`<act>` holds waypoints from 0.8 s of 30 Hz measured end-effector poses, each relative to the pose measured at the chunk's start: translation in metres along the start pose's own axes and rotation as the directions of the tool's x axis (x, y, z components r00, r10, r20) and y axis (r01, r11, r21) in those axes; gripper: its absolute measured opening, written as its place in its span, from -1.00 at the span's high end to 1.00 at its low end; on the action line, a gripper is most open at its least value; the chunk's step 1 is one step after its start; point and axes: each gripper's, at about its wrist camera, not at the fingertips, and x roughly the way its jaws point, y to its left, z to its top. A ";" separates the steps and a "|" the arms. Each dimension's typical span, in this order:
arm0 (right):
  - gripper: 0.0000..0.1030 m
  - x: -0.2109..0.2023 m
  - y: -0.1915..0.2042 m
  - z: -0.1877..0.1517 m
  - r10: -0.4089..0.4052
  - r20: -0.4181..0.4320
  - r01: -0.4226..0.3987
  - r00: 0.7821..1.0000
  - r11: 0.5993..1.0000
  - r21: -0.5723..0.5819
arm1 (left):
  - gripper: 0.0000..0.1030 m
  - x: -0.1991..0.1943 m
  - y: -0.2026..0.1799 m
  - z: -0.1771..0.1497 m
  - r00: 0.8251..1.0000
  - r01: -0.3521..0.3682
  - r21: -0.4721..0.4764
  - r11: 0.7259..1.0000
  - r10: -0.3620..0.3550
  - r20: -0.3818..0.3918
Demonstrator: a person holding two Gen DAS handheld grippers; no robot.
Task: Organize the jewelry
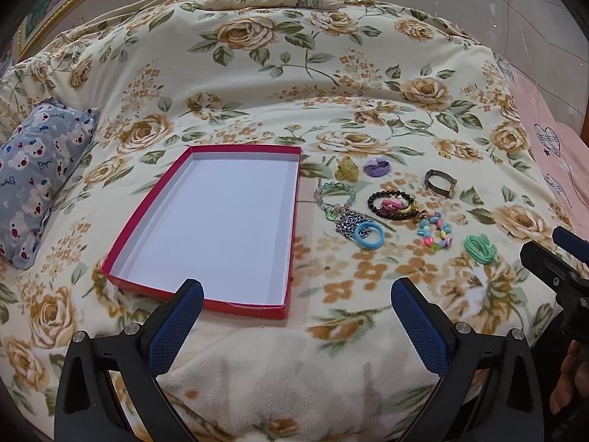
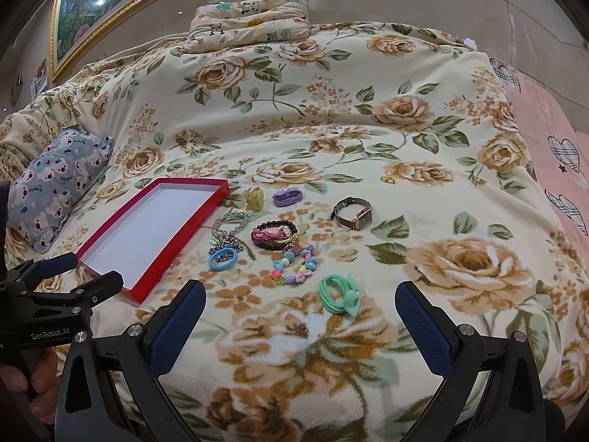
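My left tongs [image 1: 296, 309] hang released over the shallow red cardboard box with a white floor [image 1: 129, 272], light and empty on the bed. Right of it the jewelry lies clustered: a soft blue hair ring [image 2: 222, 258], a loose, floppy bead bracelet [image 2: 294, 266], a stretchy mint hair tie [image 2: 337, 293] I'd pinch across its band. My right tongs [image 2: 300, 311] gape too.

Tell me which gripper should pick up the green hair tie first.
Right. The green hair tie lies just ahead of the open right gripper, nearly between its fingers. The open left gripper faces the red box, with the tie far off to its right.
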 end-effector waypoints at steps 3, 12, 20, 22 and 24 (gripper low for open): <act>-1.00 0.000 -0.001 0.000 0.000 0.004 0.000 1.000 1.000 0.003 | -0.99 0.002 0.000 0.002 1.000 0.003 0.000 1.000 -0.003 -0.002; -1.00 0.002 -0.005 0.003 0.004 0.003 -0.004 1.000 1.000 0.011 | -0.99 0.005 -0.001 0.006 1.000 0.013 0.001 1.000 -0.013 -0.005; -0.98 0.011 -0.010 0.006 0.006 -0.017 -0.005 1.000 1.000 0.018 | -0.99 0.017 -0.004 0.014 0.999 0.025 0.009 1.000 -0.024 -0.025; -0.98 0.014 -0.011 0.007 0.003 -0.022 -0.002 1.000 1.000 0.020 | -0.98 0.022 -0.004 0.017 0.999 0.031 0.011 0.999 -0.031 -0.033; -0.95 0.017 -0.013 0.007 0.002 -0.025 -0.002 1.000 1.000 0.017 | -0.98 0.028 -0.005 0.021 0.999 0.036 0.018 0.999 -0.035 -0.041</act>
